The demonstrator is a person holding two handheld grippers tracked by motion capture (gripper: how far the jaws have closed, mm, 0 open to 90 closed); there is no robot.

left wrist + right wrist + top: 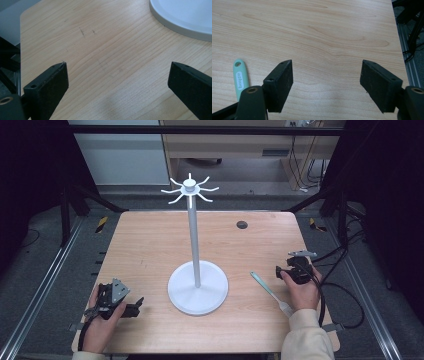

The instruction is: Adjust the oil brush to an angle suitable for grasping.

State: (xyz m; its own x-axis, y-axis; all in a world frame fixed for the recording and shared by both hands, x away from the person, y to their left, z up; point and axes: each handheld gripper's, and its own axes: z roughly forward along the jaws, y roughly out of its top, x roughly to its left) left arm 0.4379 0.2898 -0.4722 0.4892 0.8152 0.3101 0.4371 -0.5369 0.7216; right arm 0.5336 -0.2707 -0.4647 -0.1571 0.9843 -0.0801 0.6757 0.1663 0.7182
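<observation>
Table: pale wooden table [150,240], a small dark round hole near its far edge.
Stand: white stand [197,290] with a round base at the middle of the table, nearer the near edge; a thin post rises to a ring of hooks.
Spoon: mint-handled spoon [270,293] lying flat near the right edge, between the stand's base and the right gripper, touching neither.
Left gripper: left gripper [117,82] at the near left corner, jaws wide apart over bare wood.
Right gripper: right gripper [327,85] by the right edge, jaws apart and empty, spoon handle just beside them.
</observation>
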